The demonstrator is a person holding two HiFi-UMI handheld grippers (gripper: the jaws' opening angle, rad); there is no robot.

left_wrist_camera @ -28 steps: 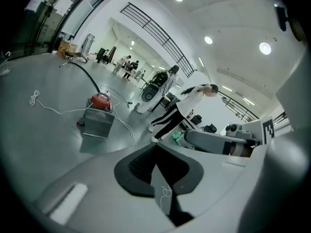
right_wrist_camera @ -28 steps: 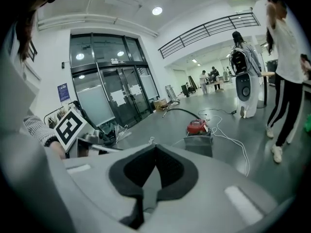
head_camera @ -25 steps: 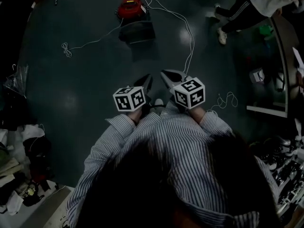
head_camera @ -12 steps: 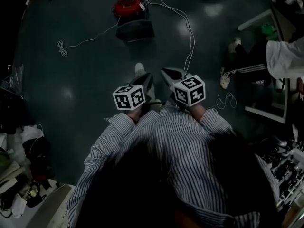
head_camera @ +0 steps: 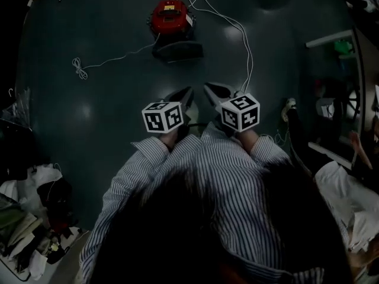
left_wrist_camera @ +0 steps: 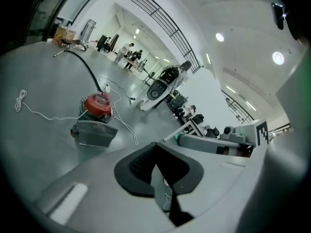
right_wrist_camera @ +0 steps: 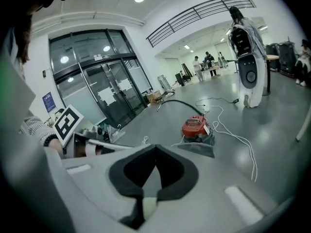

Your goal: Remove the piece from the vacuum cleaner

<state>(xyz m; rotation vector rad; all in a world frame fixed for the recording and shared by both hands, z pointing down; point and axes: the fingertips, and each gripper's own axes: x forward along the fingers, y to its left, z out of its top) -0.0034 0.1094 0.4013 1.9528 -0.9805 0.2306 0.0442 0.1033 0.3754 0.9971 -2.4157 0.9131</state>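
The red vacuum cleaner (head_camera: 170,18) sits on the dark floor ahead of me, with a grey wedge-shaped piece (head_camera: 177,51) at its near side. It shows too in the left gripper view as the vacuum cleaner (left_wrist_camera: 97,106) with the grey piece (left_wrist_camera: 95,132), and in the right gripper view as the vacuum cleaner (right_wrist_camera: 195,127). My left gripper (head_camera: 185,94) and right gripper (head_camera: 212,90) are held side by side close to my chest, both shut and empty, well short of the vacuum. Their jaws meet at the tips: left gripper (left_wrist_camera: 156,145), right gripper (right_wrist_camera: 155,148).
A white cord (head_camera: 244,37) runs from the vacuum past my right gripper, and another loops off to the left (head_camera: 80,67). A black hose (left_wrist_camera: 85,67) leaves the vacuum's far side. Another person (head_camera: 349,182) stands at my right by a shelf (head_camera: 334,40). Clutter (head_camera: 29,212) lies at lower left.
The view has shifted, so the vacuum sits a little lower and nearer in it. The other person moved from the upper right down to my right side. Both grippers stayed shut.
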